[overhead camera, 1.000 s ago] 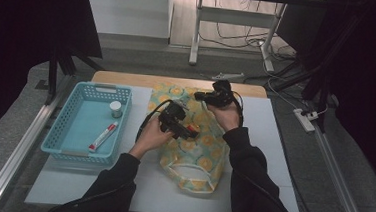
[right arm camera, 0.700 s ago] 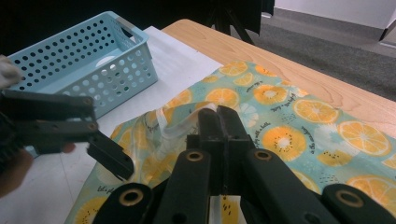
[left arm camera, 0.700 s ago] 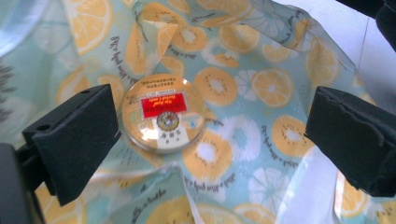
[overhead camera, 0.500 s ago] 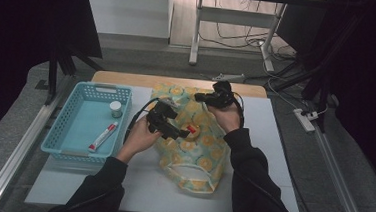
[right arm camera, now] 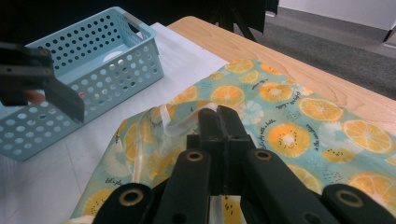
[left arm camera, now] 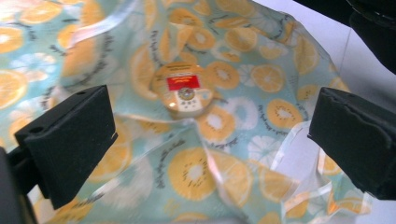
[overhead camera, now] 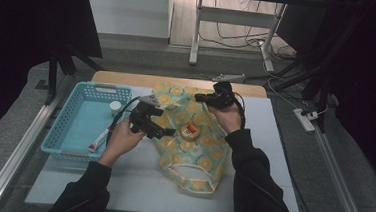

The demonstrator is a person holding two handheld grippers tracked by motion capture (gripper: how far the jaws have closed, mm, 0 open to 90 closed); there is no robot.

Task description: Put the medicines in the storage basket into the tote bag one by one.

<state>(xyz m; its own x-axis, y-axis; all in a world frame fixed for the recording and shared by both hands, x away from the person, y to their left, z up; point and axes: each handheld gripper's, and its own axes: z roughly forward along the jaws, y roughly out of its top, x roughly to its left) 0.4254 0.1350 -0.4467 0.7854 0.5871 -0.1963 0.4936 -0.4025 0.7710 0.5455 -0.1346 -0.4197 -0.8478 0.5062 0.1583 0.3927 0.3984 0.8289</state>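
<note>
A bag [overhead camera: 193, 151] printed with orange slices lies on the white mat. A small round tin [overhead camera: 190, 131] with a red label rests at the bag's middle; I cannot tell whether it lies on the bag or under its clear film. My left gripper [overhead camera: 171, 131] stands open just left of the tin, its jaws pointing at it. In the left gripper view the tin [left arm camera: 184, 91] sits beyond the wide-open left gripper [left arm camera: 215, 126]. My right gripper [overhead camera: 199, 98] is shut on the bag's upper edge [right arm camera: 187, 122], and its closed tips [right arm camera: 217, 114] pinch the clear rim.
A light blue perforated basket [overhead camera: 84, 91] stands left of the bag, holding a small white jar [overhead camera: 115, 106] and a tube [overhead camera: 98, 141]. The basket [right arm camera: 93, 70] also shows in the right gripper view. Bare wood table edge [overhead camera: 128, 78] runs behind.
My left gripper has drawn back to the left, away from the round tin, which stays at the bag's middle. The right gripper has held still on the bag's edge.
</note>
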